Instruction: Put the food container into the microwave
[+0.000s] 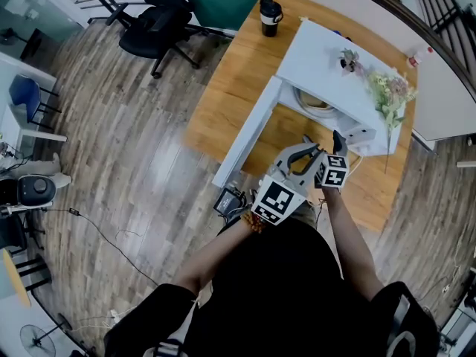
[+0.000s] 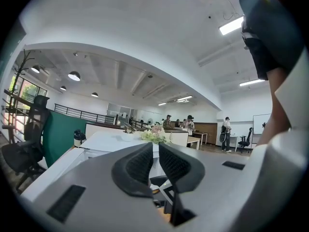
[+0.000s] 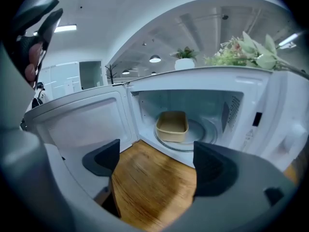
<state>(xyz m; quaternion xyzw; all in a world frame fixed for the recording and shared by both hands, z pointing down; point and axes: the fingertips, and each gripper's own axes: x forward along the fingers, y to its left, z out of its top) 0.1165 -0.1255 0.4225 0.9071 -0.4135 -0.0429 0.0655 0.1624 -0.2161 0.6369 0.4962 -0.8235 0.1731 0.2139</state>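
My right tool (image 3: 154,161) gapes empty, my left tool (image 2: 155,151) is pinched on nothing, and the container (image 3: 172,126), centre frame inside the microwave (image 3: 270,110), looks light and stiff, best taken by its rim.

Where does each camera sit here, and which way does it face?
Head view: on the person's head, looking steeply down on the table, open microwave, left tongs, right tongs; forearms and dark torso show.
Left gripper view: on the left tongs, facing over the microwave top across the office; jaws together, arm at right.
Right gripper view: on the right tongs, facing into the microwave at the food container; jaws apart, fingers upper left.
Shared: all three show the microwave.
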